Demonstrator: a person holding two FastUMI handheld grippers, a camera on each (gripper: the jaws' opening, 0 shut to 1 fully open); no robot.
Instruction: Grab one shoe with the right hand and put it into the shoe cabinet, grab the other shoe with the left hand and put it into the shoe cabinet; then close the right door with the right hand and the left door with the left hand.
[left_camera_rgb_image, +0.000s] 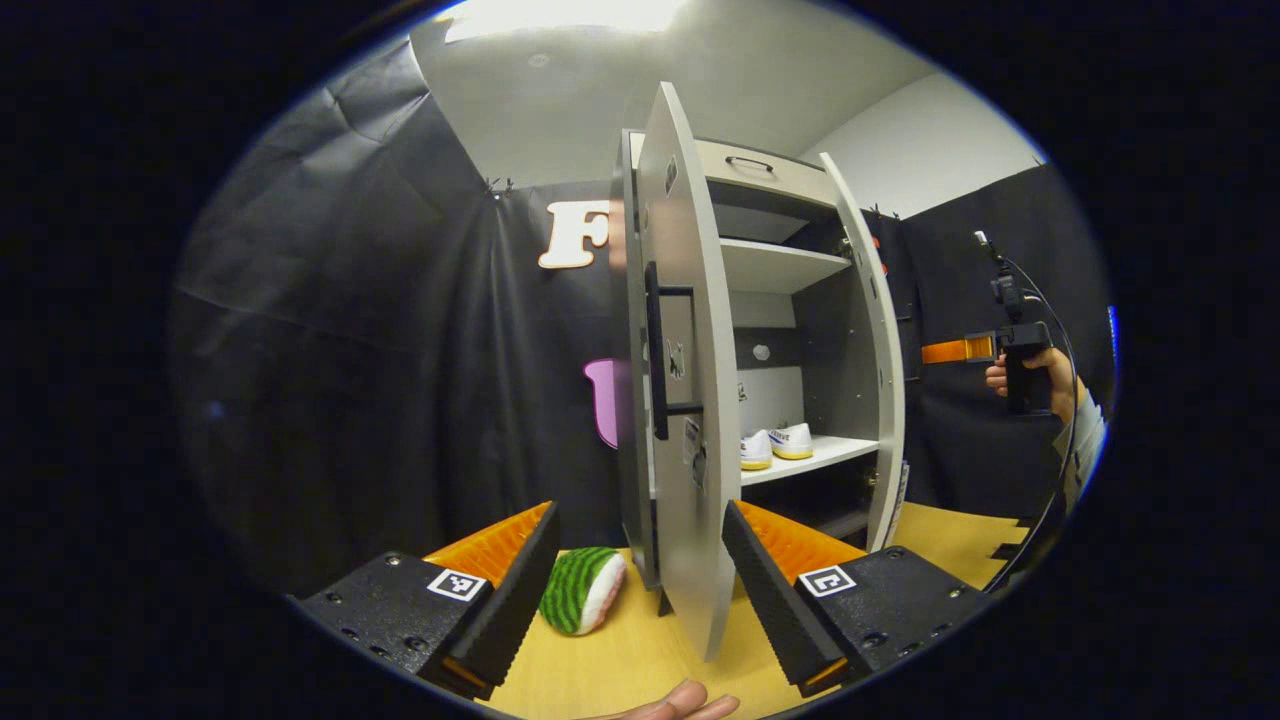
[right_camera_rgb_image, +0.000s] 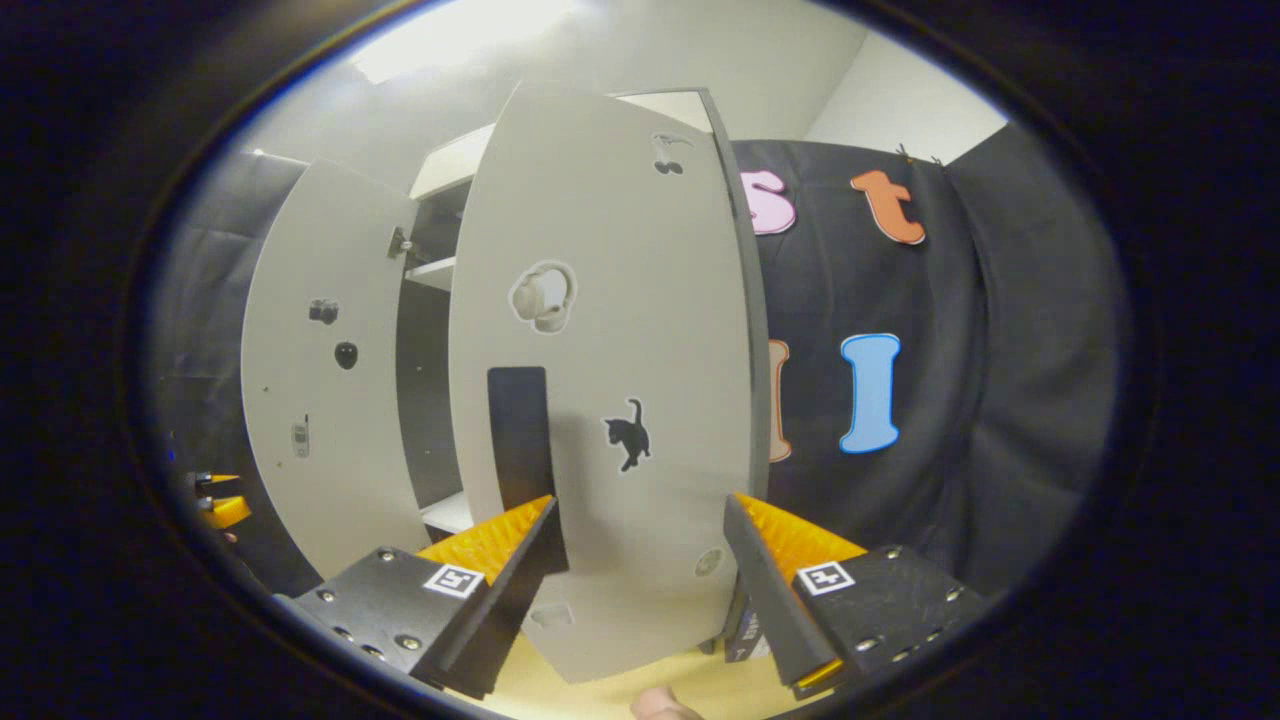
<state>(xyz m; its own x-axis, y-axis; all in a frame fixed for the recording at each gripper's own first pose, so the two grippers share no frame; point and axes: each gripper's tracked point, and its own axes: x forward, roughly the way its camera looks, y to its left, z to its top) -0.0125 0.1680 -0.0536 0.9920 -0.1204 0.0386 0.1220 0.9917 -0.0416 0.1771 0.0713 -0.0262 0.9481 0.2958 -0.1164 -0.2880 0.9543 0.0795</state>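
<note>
The grey shoe cabinet (left_camera_rgb_image: 775, 268) stands with both doors swung out. Two white shoes with yellow soles (left_camera_rgb_image: 771, 446) sit side by side on its lower shelf. In the left gripper view the left door (left_camera_rgb_image: 690, 400) is edge-on right in front, its black handle (left_camera_rgb_image: 657, 350) facing left; my left gripper (left_camera_rgb_image: 640, 515) is open, its fingers either side of the door's lower edge. In the right gripper view the right door (right_camera_rgb_image: 640, 330) faces me with its black handle (right_camera_rgb_image: 520, 440); my right gripper (right_camera_rgb_image: 642, 505) is open close before it. A hand holds the right gripper (left_camera_rgb_image: 1015, 355) beyond the right door (left_camera_rgb_image: 870, 350).
A watermelon-striped plush (left_camera_rgb_image: 583, 590) lies on the yellow tabletop (left_camera_rgb_image: 620, 660) by the foot of the left door. A fingertip (left_camera_rgb_image: 680, 703) shows at the bottom edge. The left door (right_camera_rgb_image: 320, 380) stands open to the left of the right one. Black cloth walls surround the cabinet.
</note>
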